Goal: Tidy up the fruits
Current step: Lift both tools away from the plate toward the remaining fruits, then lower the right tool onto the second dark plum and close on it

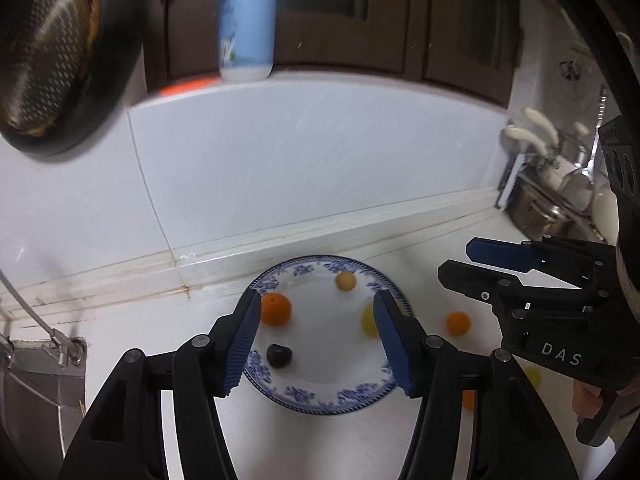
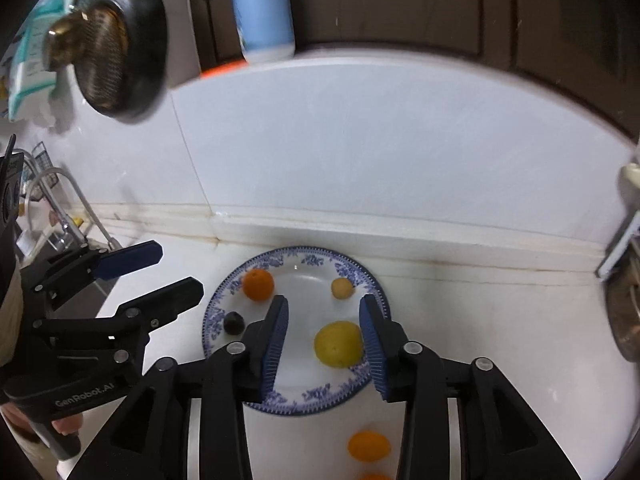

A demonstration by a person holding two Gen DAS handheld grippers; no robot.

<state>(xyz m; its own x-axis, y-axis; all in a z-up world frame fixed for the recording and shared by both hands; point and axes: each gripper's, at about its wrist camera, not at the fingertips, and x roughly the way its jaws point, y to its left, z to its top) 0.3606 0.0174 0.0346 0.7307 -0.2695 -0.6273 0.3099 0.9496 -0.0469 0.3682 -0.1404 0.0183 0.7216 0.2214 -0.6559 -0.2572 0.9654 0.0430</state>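
**A:** Between my right gripper's (image 2: 323, 342) blue pads nothing is clamped. The jaws stand part-way open, and the yellow lemon (image 2: 338, 344) lies on the plate below them, right of centre in the right wrist frame, close to the right pad (image 2: 374, 350) but not pressed by it as far as I can tell.

**B:** And your left?

**A:** My left gripper (image 1: 316, 340) is wider open and empty too. Through its gap, in the lower middle of the left wrist frame, I see the blue-patterned plate (image 1: 312, 396), with the orange (image 1: 275, 309) just past the left pad and the dark plum-like fruit (image 1: 279, 355) below it. A small tan fruit (image 1: 345, 281) sits toward the plate's far rim.

**B:** What could go wrong?

**A:** Round fruit on a smooth plate rolls. If I come down off-centre on one, a pad could nudge it into the others or over the rim. My two grippers are also close together, so reaching for the loose fruit could make them collide.

**B:** Which loose fruit?

**A:** One small orange fruit (image 1: 458, 323) lies on the white counter (image 1: 280, 440) right of the plate. More sit lower, partly hidden.
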